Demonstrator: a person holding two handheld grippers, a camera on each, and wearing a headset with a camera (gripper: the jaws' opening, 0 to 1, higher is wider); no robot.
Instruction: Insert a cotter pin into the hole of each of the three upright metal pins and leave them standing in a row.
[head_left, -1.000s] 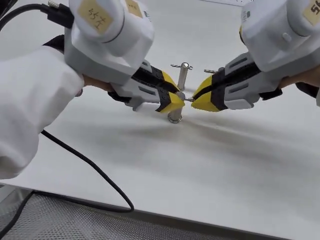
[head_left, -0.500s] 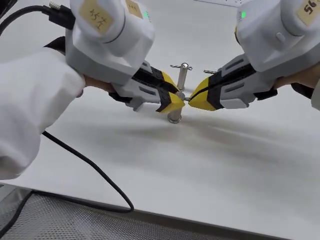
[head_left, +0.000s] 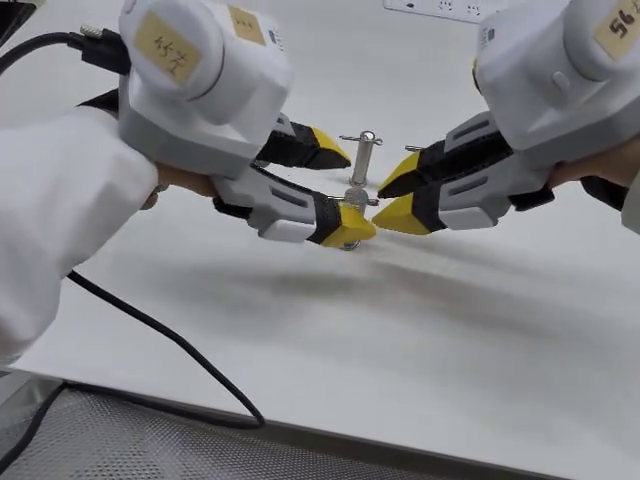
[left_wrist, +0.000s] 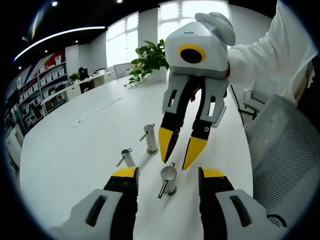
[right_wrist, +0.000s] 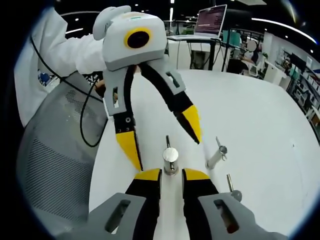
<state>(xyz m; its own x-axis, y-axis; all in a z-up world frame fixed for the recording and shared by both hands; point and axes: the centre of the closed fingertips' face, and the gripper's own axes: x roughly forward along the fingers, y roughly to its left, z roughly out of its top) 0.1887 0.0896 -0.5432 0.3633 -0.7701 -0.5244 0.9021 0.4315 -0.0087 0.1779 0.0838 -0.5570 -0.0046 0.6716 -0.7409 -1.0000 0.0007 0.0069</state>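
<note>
And there it was: the left gripper (head_left: 358, 192) hung with its jaws flung wide, the nearest metal pin (left_wrist: 169, 180) standing on the white table (head_left: 400, 330) between them and touched by neither. The right gripper (head_left: 381, 206) faced it from the other side. Its yellow tips were a little apart and closed on nothing I could make out. A cotter pin (left_wrist: 162, 190) already ran through that pin's hole.

To my eye the job here was a clean let-go. Both grippers should back straight out along their own lines, the wide left jaws going first. Nothing should brush the wire tail, because a nudge there could tip the pin and break up the row.

The left gripper view gave the best look at the row. It showed the middle pin (left_wrist: 129, 157) and the far pin (left_wrist: 150, 140) both upright behind the near one, each with a wire through it. From the head view the right gripper's body covered most of one of them. The right gripper view added something else: its own jaws sat narrowly either side of the near pin's top, with the wire end poking out beyond.
</note>
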